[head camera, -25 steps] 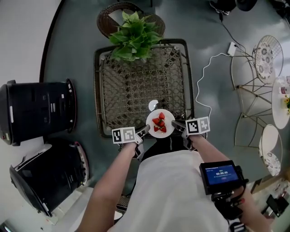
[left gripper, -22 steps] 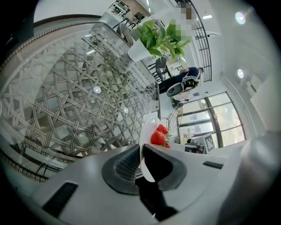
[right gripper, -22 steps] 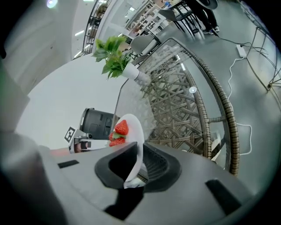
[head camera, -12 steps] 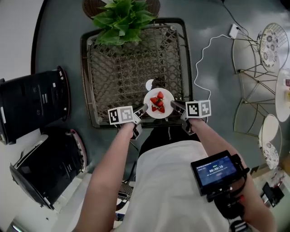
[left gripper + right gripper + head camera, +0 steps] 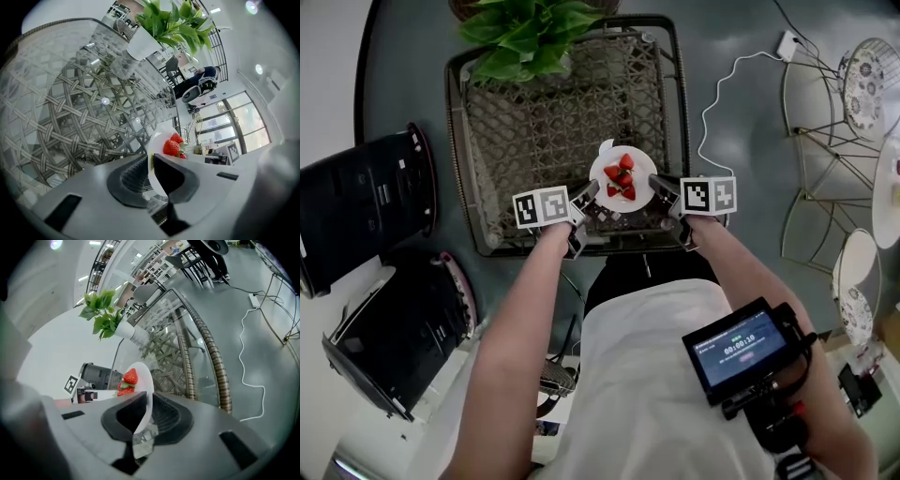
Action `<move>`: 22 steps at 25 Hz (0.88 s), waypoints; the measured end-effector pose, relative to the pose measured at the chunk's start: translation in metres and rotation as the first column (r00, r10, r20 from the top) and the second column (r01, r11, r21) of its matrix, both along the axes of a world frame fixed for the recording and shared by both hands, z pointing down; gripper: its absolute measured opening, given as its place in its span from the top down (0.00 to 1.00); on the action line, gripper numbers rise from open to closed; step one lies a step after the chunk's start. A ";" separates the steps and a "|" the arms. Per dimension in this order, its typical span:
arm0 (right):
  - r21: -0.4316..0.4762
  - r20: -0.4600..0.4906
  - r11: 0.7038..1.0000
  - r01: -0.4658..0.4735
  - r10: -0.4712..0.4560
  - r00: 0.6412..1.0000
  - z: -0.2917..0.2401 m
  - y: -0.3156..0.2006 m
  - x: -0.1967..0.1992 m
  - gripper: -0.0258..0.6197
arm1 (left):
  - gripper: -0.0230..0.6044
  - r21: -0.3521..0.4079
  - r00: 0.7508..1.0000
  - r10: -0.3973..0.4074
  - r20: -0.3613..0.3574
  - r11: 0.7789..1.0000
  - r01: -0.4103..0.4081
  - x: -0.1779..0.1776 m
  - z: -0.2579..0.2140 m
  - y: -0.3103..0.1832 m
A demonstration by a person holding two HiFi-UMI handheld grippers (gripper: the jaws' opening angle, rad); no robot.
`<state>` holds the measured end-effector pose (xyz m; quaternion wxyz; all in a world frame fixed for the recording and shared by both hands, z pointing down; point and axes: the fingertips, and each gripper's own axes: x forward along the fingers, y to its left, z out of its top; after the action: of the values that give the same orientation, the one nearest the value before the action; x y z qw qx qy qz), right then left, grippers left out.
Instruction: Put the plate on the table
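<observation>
You have the plate [image 5: 623, 176] pinched at both sides. Your left hand-held gripper [image 5: 589, 195] is clamped on its left rim and your right hand-held gripper [image 5: 659, 185] on its right rim. It lies level between them, strawberries [image 5: 620, 178] on top, just inside the tabletop's [image 5: 544, 112] near edge, toward the right corner. Contact with the glass can't be judged.

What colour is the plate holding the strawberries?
White; the plate shows best in the head view.
</observation>
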<state>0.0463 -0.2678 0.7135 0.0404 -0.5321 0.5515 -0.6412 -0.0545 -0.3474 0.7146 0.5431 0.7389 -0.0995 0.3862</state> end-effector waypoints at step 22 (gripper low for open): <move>-0.050 -0.142 0.994 0.097 -0.104 0.984 0.015 -0.037 0.019 0.91 | 0.92 0.128 0.996 0.008 0.083 0.992 -0.018 0.017 0.015 -0.033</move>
<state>0.0650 -0.3045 0.7286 -0.0434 -0.5494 0.5653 -0.6138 -0.0380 -0.3805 0.7297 0.4871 0.7565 -0.1419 0.4127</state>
